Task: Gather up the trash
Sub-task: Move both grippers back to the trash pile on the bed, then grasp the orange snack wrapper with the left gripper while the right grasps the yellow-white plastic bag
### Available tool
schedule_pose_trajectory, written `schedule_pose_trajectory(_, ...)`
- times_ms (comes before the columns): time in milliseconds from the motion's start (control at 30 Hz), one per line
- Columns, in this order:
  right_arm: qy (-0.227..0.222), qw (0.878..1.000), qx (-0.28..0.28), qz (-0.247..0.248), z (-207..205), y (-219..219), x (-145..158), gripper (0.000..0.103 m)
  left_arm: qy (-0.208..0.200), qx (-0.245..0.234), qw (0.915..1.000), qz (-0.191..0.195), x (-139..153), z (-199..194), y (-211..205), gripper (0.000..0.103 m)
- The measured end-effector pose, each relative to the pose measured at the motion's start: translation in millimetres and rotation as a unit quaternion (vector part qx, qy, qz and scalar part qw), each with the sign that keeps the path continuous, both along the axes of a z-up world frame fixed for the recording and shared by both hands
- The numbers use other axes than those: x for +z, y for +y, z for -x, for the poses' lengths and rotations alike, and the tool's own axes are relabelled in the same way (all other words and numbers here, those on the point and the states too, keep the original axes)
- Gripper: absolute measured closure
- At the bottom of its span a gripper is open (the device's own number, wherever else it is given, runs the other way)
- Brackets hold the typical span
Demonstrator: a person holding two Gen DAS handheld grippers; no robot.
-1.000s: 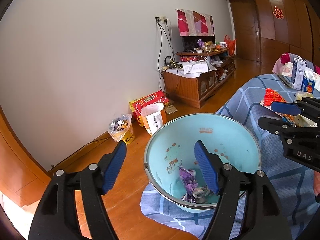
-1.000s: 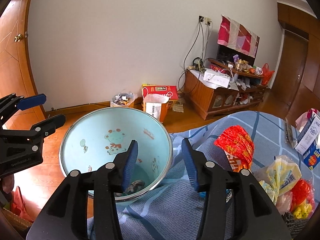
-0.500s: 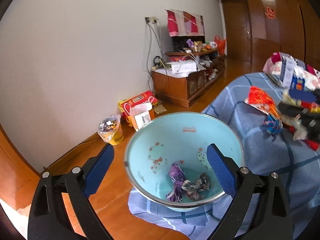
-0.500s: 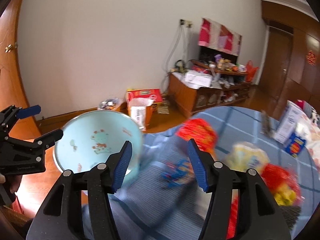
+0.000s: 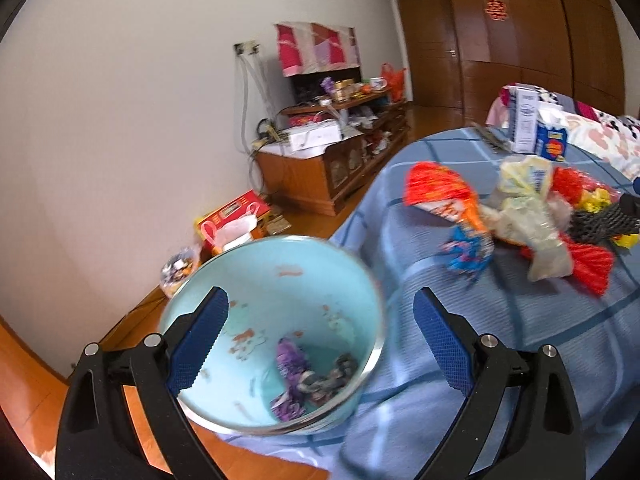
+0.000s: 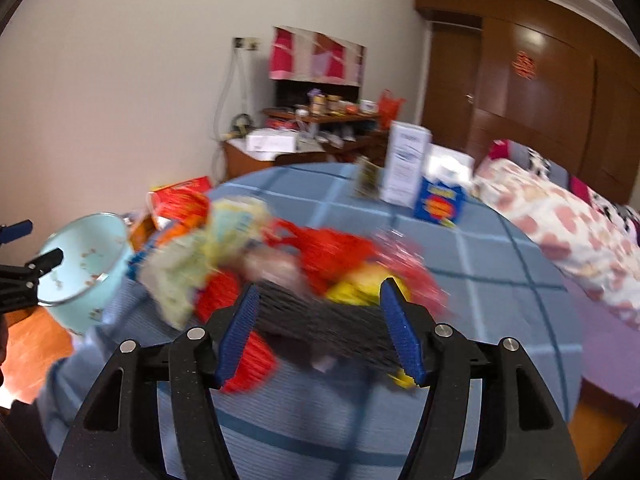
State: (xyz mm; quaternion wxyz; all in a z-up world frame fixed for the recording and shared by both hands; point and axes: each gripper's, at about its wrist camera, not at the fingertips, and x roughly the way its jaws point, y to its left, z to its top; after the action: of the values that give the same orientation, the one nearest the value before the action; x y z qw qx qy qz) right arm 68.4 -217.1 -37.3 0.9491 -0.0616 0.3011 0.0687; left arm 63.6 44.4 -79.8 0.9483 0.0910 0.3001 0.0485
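Having swung from basin (image 6: 80, 264) to trash pile (image 6: 280, 264), right gripper (image 6: 320, 328) jaws opening.

A pale blue enamel basin (image 5: 276, 300) sits at the edge of a blue checked tablecloth, holding a purple wrapper (image 5: 290, 360) and grey crumpled scraps (image 5: 332, 376). Well apart on the cloth lies a blurred trash pile (image 6: 280, 256): red, orange, yellow and pale wrappers and a black mesh piece (image 6: 320, 320)
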Motion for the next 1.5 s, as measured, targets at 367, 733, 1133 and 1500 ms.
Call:
schedule_pose_trajectory(367,0.008,0.999,-0.050,-0.016,8.0,-52.0,-20.3,0.039,-0.005,-0.065,0.9979,0.002,-11.6,-45.0,-70.7,0.011)
schedule_pose_trajectory(733,0.009,0.998,-0.048,-0.028,9.3,-51.2,-21.3,0.039,0.065,-0.124,0.9888,0.051,-33.4,-69.2,-81.1,0.079)
schedule_pose_trajectory(1133,-0.002,0.999,-0.010,-0.038,0.0,-4.1,-1.9,0.039,0.007,-0.123,0.9919,0.031,3.5,-27.9,-64.0,0.080)
schedule_pose_trajectory(1500,0.016,0.998,0.059,-0.023,-34.9,96.5,-7.1,0.039,0.004,-0.039,0.9992,0.000,3.5,-8.5,8.1,0.080)
